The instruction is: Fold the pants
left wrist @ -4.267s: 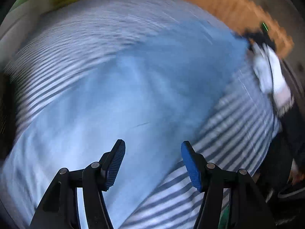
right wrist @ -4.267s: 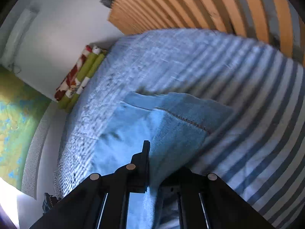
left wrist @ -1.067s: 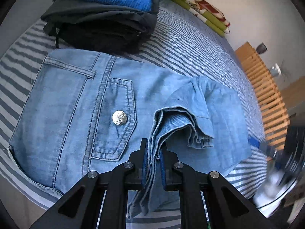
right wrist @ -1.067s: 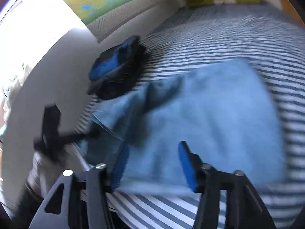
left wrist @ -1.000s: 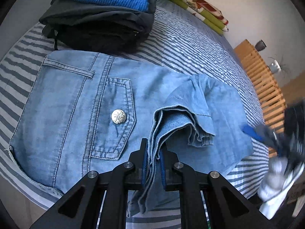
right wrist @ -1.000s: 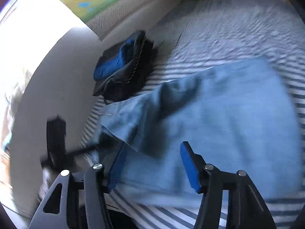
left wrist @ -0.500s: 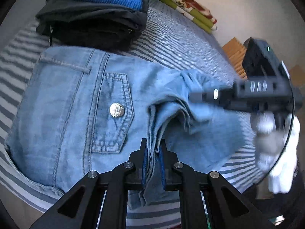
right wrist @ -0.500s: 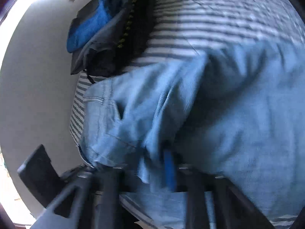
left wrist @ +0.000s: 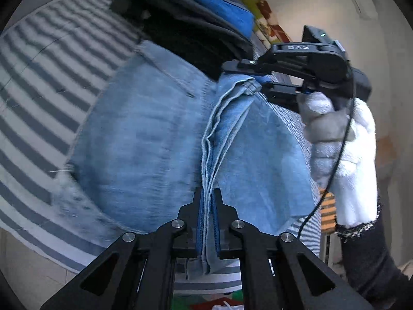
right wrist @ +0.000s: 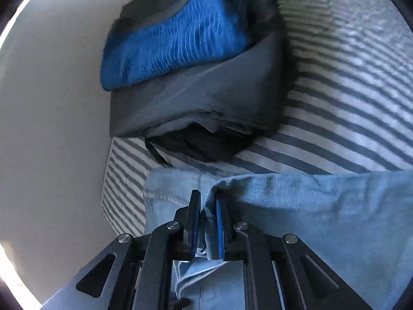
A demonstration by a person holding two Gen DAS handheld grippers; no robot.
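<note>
Here the left gripper [left wrist: 208, 222] is clamped on a stacked edge of the light blue denim pants [left wrist: 144, 139]: its blue pads [left wrist: 199, 228] press from both sides on several hem layers that run straight up between them. The right gripper [right wrist: 206, 228] likewise pinches a bunched fold of the same denim, its blue-faced pads [right wrist: 219, 228] nearly together with cloth squeezed between and hanging below. In the left wrist view the right gripper [left wrist: 260, 82] shows side-on at upper right, its black fingers biting the far end of the same raised edge, so the edge spans from one gripper to the other. A hand in a white and grey knit glove [left wrist: 343, 152] holds that black gripper body; a dark sleeve [left wrist: 366, 258] and a thin black cable [left wrist: 333, 175] run down from it. The rest of the pants lies spread on a bed covered in a white and grey striped sheet [left wrist: 38, 82], near the bed's near edge, with the lifted flap standing above the flat part. Just beyond the pants, touching or overlapping their far edge, sits a stack of folded clothes [right wrist: 196, 98]: a bright blue ribbed garment [right wrist: 175, 36] on top, a grey one under it, black fabric at the bottom. To the left of the stack, in the right wrist view, is a plain pale wall [right wrist: 51, 129]. Beyond the stack, in the left wrist view, a green, red and white patterned cushion [left wrist: 268, 23] is partly visible; details blurred.
</note>
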